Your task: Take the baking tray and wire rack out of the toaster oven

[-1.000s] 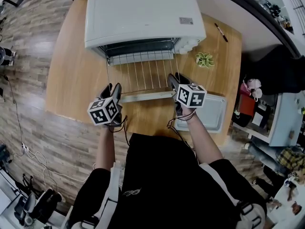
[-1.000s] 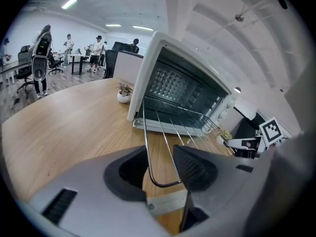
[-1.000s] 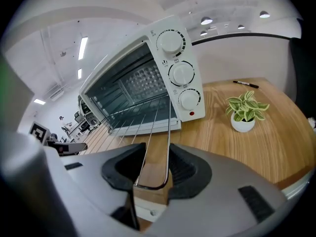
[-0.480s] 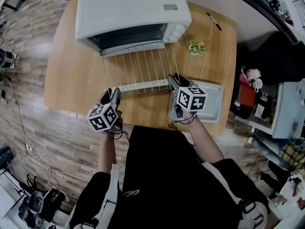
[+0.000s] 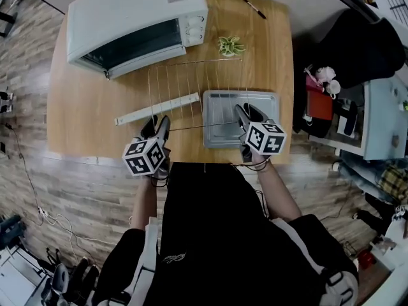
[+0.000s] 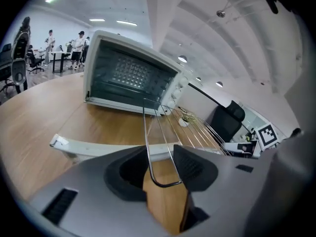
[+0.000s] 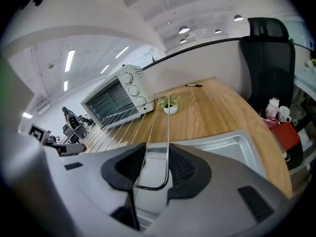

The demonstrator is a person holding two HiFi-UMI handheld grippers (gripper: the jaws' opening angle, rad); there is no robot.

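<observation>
Wire rack (image 5: 197, 89) is clear of the toaster oven (image 5: 137, 18) and held in the air at centre frame. Its right half hangs over the baking tray (image 5: 273, 104), which already sits on the counter (image 5: 83, 113) at centre right.

Left gripper (image 5: 159, 123) and right gripper (image 5: 245, 112) each have their jaws clamped on a near-corner loop of the rack. Both gripper views show the wire caught between the pads.

To set it down, I'd judge:
- keep both hands at the same height so the thin wire doesn't twist out of the pads
- keep the far edge clear of the plant (image 5: 229, 45) and the oven's open door
- lower it flat
- let go with both jaws only once the rack rests on something
</observation>
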